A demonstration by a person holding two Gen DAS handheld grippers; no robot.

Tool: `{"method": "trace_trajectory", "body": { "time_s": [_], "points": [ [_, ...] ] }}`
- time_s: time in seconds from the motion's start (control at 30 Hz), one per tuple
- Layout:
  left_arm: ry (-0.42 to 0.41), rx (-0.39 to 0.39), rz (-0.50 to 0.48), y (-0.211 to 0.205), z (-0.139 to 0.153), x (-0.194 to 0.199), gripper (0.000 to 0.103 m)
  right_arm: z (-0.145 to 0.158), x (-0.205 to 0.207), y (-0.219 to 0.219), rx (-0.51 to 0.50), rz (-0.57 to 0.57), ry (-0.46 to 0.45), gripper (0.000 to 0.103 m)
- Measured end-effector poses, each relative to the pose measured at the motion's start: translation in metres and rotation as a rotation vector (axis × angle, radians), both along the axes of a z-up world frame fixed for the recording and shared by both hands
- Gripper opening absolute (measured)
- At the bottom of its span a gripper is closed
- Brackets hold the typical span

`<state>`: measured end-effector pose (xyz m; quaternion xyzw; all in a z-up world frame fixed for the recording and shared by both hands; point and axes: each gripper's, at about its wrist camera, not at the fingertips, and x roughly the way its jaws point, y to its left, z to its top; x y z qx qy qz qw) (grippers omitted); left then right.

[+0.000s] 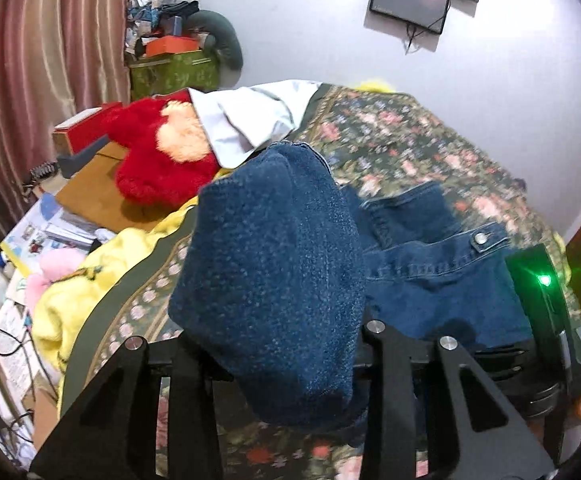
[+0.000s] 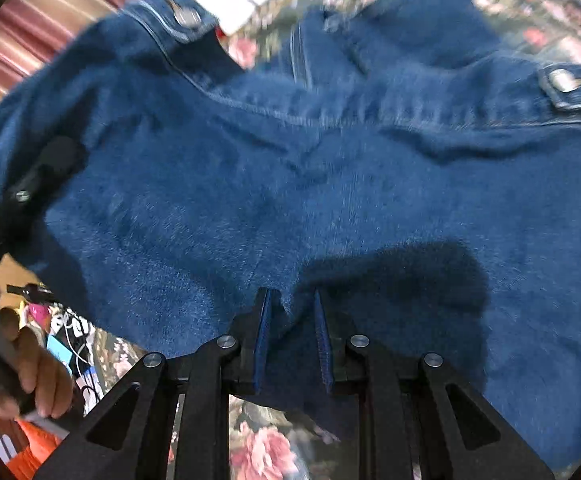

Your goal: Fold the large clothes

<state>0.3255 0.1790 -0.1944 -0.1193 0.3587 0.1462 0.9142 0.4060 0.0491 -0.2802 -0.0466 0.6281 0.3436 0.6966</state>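
Left tongs point(image 1: 286, 344): nearest the lens, a thick bunch of the denim jacket point(image 1: 274, 272) fills the gap between the black arms and hides the fingertips; the tongs stand narrow, clamped on that denim. The bunch is raised clear of the bed and sags toward the lens.

Right tongs point(image 2: 292, 344): drawn close together, with a fold of the denim jacket point(image 2: 330, 184) pinched between the blue-faced pads point(image 2: 261, 344). The cloth spreads away from the pinch and fills most of this view. Picture blurred.

Left of the right-wrist view: a hand point(image 2: 30, 372) wrapped round a gripper handle, with the other gripper's black finger lying against the denim above it.

Just beyond the left tongs, the rest of the jacket lies on the floral bedspread point(image 1: 402, 140); a button tab with a metal snap point(image 1: 480, 238) faces up. A green light point(image 1: 545, 280) glows on the black device at right.

Farther: yellow blanket point(image 1: 90, 280) at the bed's left edge, red plush toy point(image 1: 158, 164) partly under a pale shirt point(image 1: 246, 120).

Farthest: striped curtain point(image 1: 42, 60), cluttered green box point(image 1: 174, 72), wall-mounted screen point(image 1: 408, 0).

No legible writing or labels anywhere.
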Motion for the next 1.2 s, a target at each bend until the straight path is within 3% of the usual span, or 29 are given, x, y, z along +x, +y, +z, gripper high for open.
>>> {"method": "trace_trajectory", "body": {
  "time_s": [0.17, 0.33, 0.5, 0.67, 0.8, 0.93, 1.07, 1.2],
  "points": [
    [-0.013, 0.030, -0.013, -0.011, 0.008, 0.001, 0.034, -0.012, 0.003, 0.004, 0.001, 0.010, 0.033, 0.017],
    [-0.070, 0.086, -0.074, -0.036, 0.042, 0.019, 0.032, 0.012, 0.010, -0.036, 0.053, -0.037, 0.067, 0.017],
    [-0.145, 0.151, -0.177, -0.092, 0.079, 0.040, 0.030, 0.060, 0.002, -0.115, 0.095, -0.136, -0.055, 0.017],
    [-0.191, 0.240, -0.310, -0.172, 0.096, 0.056, 0.029, 0.103, -0.018, -0.210, 0.089, -0.267, -0.185, 0.017],
    [-0.166, 0.279, -0.427, -0.231, 0.083, 0.062, 0.029, 0.121, -0.038, -0.265, 0.087, -0.361, -0.220, 0.017],
    [-0.049, 0.292, -0.557, -0.280, 0.044, 0.066, 0.029, 0.130, -0.051, -0.302, 0.077, -0.432, -0.246, 0.017],
    [0.056, 0.341, -0.631, -0.308, 0.006, 0.057, 0.029, 0.133, -0.069, -0.336, 0.079, -0.475, -0.251, 0.017],
    [0.101, 0.346, -0.660, -0.312, -0.006, 0.042, 0.030, 0.136, -0.084, -0.348, 0.068, -0.482, -0.262, 0.017]
  ]
}}
